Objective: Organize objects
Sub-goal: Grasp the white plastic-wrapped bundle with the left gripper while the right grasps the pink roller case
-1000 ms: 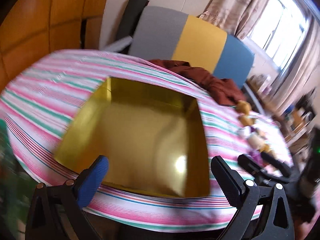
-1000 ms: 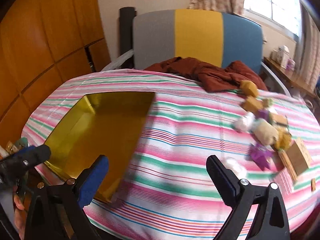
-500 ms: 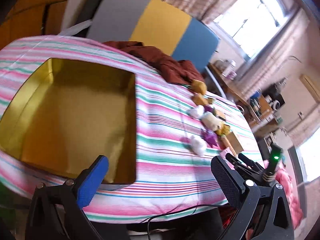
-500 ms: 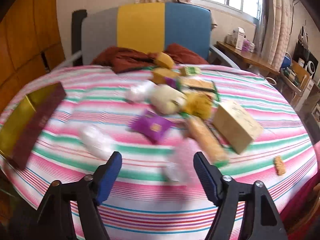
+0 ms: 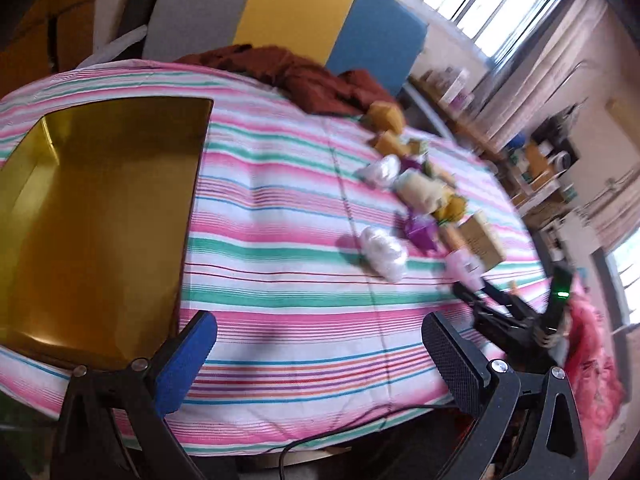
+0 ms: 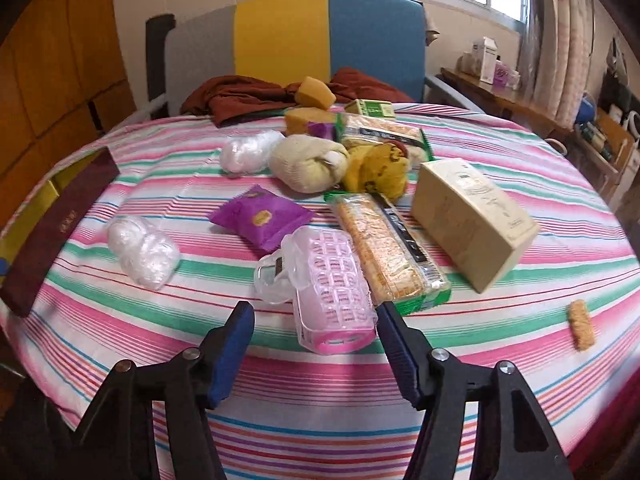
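A gold-lined box (image 5: 96, 216) with a dark red outer wall (image 6: 60, 228) sits at the table's left. Loose items lie in the middle and right: a pink hair roller in a clear case (image 6: 328, 284), a purple packet (image 6: 262, 216), two clear plastic bundles (image 6: 142, 252), a cracker pack (image 6: 388, 248), a beige carton (image 6: 472, 216), a cream cloth bag (image 6: 308, 162). My right gripper (image 6: 316, 320) is open, its fingers on either side of the roller's near end. My left gripper (image 5: 320, 332) is open and empty over the table's front edge.
A striped cloth (image 6: 280, 380) covers the round table. A brown garment (image 6: 248, 96) and yellow sponges (image 6: 316, 92) lie at the back by a grey, yellow and blue chair (image 6: 320, 36). A small biscuit (image 6: 580, 324) lies near the right edge.
Both views swung right, from the gold box toward the loose items. My right gripper moved in close, now straddling the pink roller's near end. Its fingers narrowed somewhat.
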Tool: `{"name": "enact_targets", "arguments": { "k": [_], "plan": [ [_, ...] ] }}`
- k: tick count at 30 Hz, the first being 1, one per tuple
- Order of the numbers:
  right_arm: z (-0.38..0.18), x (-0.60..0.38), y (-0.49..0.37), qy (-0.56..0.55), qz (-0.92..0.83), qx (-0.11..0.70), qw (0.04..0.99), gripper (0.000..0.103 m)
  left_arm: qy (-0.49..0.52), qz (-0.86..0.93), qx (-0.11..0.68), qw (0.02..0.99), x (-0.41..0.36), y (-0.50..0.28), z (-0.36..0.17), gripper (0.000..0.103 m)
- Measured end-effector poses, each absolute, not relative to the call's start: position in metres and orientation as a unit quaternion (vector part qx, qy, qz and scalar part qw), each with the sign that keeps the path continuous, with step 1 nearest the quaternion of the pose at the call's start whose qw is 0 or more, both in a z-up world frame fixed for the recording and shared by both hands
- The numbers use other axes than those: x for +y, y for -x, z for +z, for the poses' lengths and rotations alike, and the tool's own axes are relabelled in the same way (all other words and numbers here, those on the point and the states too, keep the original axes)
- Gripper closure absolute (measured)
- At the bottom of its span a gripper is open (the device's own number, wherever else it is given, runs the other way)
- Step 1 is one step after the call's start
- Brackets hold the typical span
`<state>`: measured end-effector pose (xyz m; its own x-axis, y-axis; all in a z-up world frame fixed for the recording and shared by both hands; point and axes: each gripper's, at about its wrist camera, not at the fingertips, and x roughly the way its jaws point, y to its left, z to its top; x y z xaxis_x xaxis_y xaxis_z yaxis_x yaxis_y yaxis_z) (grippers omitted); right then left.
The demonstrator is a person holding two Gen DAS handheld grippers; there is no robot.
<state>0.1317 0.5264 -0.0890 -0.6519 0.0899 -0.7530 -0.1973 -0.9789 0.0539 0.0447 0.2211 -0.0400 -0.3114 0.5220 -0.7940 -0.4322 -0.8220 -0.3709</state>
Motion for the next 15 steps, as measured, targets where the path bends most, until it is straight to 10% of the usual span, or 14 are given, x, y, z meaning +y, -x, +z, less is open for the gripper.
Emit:
{"name": "enact_targets", "arguments": {
  "k": [14,15],
  "plan": [
    [-0.09,0.529,-0.125,0.385,0.913,0.116,0.071,0.041,0.495,0.814,-0.02,0.303,0.303,-0.013,-0.067,0.0],
    [-0.09,0.527,-0.126,0.383,0.914,0.111,0.073,0.063,0.497,0.813,-0.016,0.304,0.308,-0.01,-0.071,0.0]
  ]
}}
